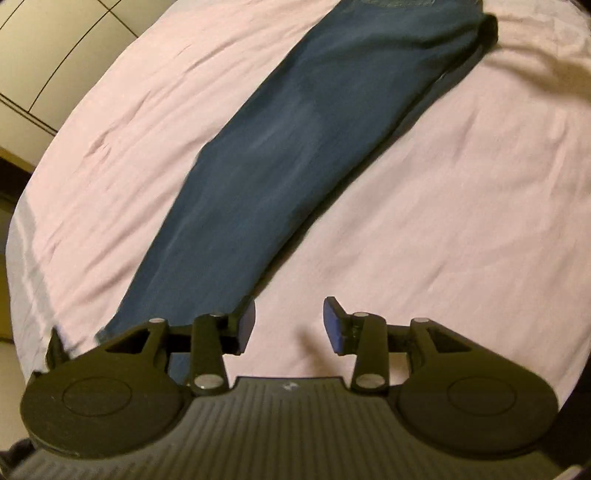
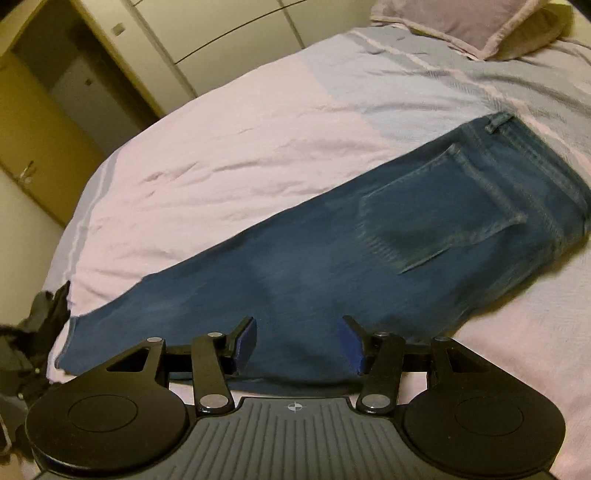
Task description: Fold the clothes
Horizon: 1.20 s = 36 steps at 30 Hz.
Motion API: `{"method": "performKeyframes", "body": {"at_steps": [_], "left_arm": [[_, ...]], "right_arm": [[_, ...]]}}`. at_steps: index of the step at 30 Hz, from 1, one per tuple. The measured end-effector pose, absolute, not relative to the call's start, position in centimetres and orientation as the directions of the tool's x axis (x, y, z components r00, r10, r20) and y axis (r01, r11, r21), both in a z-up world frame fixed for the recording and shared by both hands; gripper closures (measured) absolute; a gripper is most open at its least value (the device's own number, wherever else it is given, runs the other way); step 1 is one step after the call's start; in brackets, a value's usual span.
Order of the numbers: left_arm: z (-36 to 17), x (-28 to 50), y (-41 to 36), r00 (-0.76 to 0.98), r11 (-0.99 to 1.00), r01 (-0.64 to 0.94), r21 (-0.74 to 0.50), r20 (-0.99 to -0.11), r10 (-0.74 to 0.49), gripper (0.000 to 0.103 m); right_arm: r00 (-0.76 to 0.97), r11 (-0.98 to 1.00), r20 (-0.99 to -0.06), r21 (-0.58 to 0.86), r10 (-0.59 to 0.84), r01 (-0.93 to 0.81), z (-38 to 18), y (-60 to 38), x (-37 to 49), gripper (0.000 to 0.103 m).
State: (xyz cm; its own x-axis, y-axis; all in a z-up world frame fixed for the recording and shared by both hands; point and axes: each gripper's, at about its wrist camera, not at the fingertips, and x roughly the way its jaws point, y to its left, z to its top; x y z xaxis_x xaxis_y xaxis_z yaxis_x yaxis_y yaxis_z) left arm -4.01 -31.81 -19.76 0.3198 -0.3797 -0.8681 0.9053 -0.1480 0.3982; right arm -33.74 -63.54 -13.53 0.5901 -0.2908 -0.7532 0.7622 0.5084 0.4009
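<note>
A pair of blue jeans (image 1: pixel 280 155) lies flat on the pink bed sheet (image 1: pixel 461 206), folded lengthwise, one leg on the other. In the right wrist view the jeans (image 2: pixel 332 269) run from the hem at lower left to the waistband and back pocket (image 2: pixel 439 210) at upper right. My left gripper (image 1: pixel 289 325) is open and empty, hovering over the sheet just right of the hem end. My right gripper (image 2: pixel 299 343) is open and empty, over the near edge of the jeans' thigh part.
A pillow (image 2: pixel 476 22) lies at the head of the bed on a grey-striped part of the sheet (image 2: pixel 406 81). Cupboard doors (image 2: pixel 229 33) and a room door (image 2: pixel 33 147) stand beyond the bed's far edge. The other gripper (image 2: pixel 33 332) shows at the left.
</note>
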Motion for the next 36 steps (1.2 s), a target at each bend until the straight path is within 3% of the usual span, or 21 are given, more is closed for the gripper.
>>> {"method": "performKeyframes", "body": {"at_steps": [8,15,17,18,19,25,36], "left_arm": [[-18.5,9.1,-26.9,0.380,-0.008,0.912,0.411,-0.852,-0.360,0.062],[-23.3,9.7,-24.4,0.426,-0.360,0.740,0.568,-0.810,-0.402,0.062],[-24.8,9.7,-24.3,0.427,-0.441,0.687,0.577,-0.812,-0.398,0.066],[-25.5,9.7,-24.3,0.427,-0.480,0.658,0.580,-0.813,-0.396,0.083],[-25.3,10.0,-24.4,0.436,-0.481,0.647,0.591,-0.805,-0.403,0.092],[-22.5,12.0,-25.7,0.498,-0.423,0.606,0.674,-0.736,-0.459,0.096],[-25.7,10.9,-24.4,0.459,-0.461,0.665,0.587,-0.809,-0.368,0.097]], "right_arm": [[0.593,0.648,-0.789,0.369,-0.159,0.666,-14.5,-53.3,-20.1,0.050],[0.579,0.799,-0.813,0.310,-0.058,0.515,-16.4,-49.7,-10.2,0.050],[0.574,0.820,-0.818,0.298,-0.045,0.489,-17.0,-49.2,-8.1,0.050],[0.571,0.830,-0.820,0.292,-0.039,0.475,-17.3,-49.0,-7.1,0.050],[0.568,0.839,-0.823,0.286,-0.033,0.463,-17.5,-48.8,-6.1,0.050],[0.540,0.808,-0.841,0.300,-0.027,0.508,-18.1,-49.8,-4.8,0.050],[0.497,0.840,-0.863,0.331,0.086,0.429,-21.2,-48.8,1.1,0.050]]}}
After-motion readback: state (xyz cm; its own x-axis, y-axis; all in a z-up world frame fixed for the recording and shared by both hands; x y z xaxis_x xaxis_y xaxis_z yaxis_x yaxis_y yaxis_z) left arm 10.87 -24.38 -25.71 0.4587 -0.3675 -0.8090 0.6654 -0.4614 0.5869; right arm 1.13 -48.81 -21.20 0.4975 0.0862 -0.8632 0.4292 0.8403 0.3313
